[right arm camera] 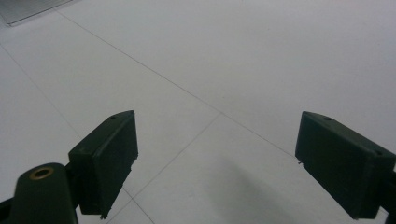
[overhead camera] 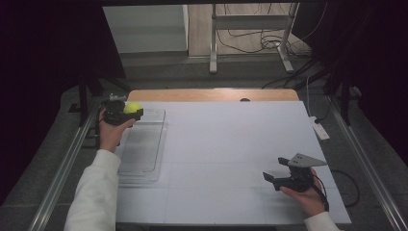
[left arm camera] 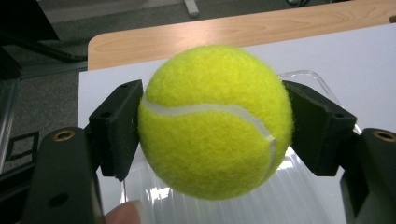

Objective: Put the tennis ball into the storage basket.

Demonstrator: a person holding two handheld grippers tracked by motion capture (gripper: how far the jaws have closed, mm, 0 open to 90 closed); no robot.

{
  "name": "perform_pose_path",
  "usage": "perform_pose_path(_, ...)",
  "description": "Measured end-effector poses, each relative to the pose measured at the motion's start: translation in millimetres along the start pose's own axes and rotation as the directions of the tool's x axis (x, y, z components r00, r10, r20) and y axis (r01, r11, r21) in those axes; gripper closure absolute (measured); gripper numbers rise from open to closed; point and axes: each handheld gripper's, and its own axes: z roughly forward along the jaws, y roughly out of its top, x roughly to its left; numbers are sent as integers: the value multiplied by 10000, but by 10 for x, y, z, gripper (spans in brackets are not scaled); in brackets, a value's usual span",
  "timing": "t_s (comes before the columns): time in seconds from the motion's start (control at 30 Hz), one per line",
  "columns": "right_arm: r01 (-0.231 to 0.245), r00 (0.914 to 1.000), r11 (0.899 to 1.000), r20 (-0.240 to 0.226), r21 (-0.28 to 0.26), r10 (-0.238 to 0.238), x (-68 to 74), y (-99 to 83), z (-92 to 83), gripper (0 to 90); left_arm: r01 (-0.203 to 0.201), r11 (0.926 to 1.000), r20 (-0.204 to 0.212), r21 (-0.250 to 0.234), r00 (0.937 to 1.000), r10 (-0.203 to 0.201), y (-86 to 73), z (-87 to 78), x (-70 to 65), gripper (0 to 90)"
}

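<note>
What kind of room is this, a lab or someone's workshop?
Most likely a lab set up for filming hand work. A white table stands between dark curtains, loose cables trail over the floor, and a person holds a claw in each hand, the left claw gripping a tennis ball.

tennis ball (overhead camera: 132, 107) between left gripper (overhead camera: 126, 113) jaws, above far end of tray (overhead camera: 144, 149) | tray on table (overhead camera: 231, 144), left side | right gripper (overhead camera: 281, 175) near right front, well apart

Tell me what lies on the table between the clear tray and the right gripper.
Nothing: in the high view, only bare white table stretches from the clear tray to the right gripper.
</note>
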Motion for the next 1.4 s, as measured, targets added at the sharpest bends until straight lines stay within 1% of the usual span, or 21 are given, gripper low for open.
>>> perform_pose_path(0.1,10,10000,10000,2,6,-10,1,-1,0,137,17,9999,4,122,10000,-18,-11,23,4,265)
perform_pose_path(0.3,19,10000,10000,-5,6,-19,1,-1,2,137,-88,9995,52,296,9999,86,-25,49,-10,265)
perform_pose_path(0.43,11,10000,10000,-9,-1,-11,-2,-1,1,137,-40,9987,113,501,9999,35,-44,103,-16,265)
perform_pose_path(0.5,13,10000,10000,-1,-1,-13,-4,-2,-1,137,-98,9984,142,564,9999,90,-49,116,-18,265)
perform_pose_path(0.6,8,10000,10000,-1,9,-8,-3,-2,0,137,-55,9980,168,636,9998,44,-54,131,-22,265)
perform_pose_path(0.7,15,10000,10000,-2,14,-15,-2,-2,1,137,-95,9974,145,708,9999,85,-58,139,-18,265)
perform_pose_path(0.97,20,10000,10000,-2,15,-20,0,-2,1,137,-34,9957,103,926,9999,25,-89,175,1,265)
perform_pose_path(1.17,19,10000,10000,3,32,-19,0,-2,5,137,-177,9934,95,1130,9998,168,-107,222,-9,265)
perform_pose_path(1.23,28,10000,10000,5,35,-28,1,-2,6,137,-146,9931,99,1165,9999,136,-111,232,-16,265)
perform_pose_path(1.27,20,10000,10000,6,34,-20,2,-2,6,137,-231,9924,65,1212,9997,225,-113,243,-16,265)
perform_pose_path(1.4,19,10000,10000,13,46,-19,-1,-3,5,137,-218,9906,15,1350,9998,218,-123,271,-14,265)
